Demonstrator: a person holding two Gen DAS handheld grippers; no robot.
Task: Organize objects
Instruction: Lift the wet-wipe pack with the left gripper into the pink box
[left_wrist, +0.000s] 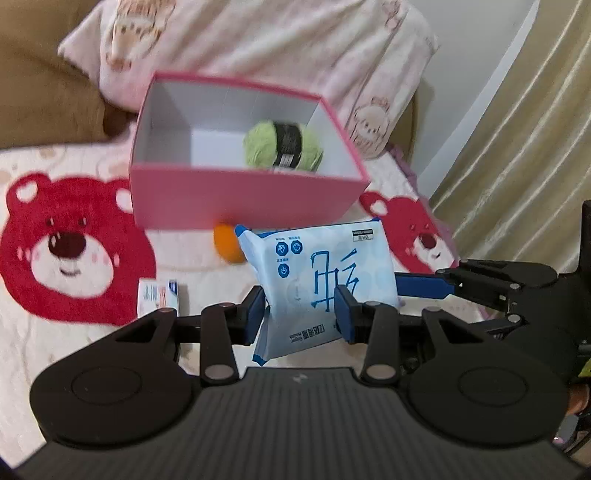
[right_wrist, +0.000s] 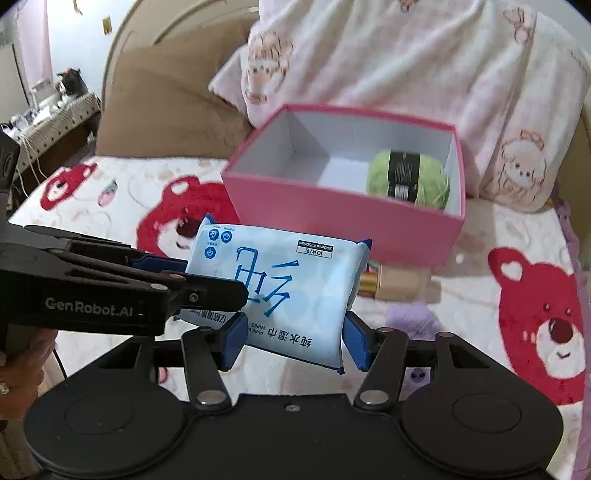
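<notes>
Between both tongs (left_wrist: 301, 314), glossy rectangular wipes pack (right_wrist: 280, 291)

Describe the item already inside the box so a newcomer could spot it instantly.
On the bear-print bedspread stands an open pink box. Inside, against its right wall, lies a pale green yarn ball, the only thing in there, wrapped by a black label band.

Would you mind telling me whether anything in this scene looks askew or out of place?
The wipes pack is tilted and off the bed, gripped by the left gripper with the right gripper at its lower edge. A tube and an orange ball lie loose beside the pink box, which holds only green yarn.
</notes>
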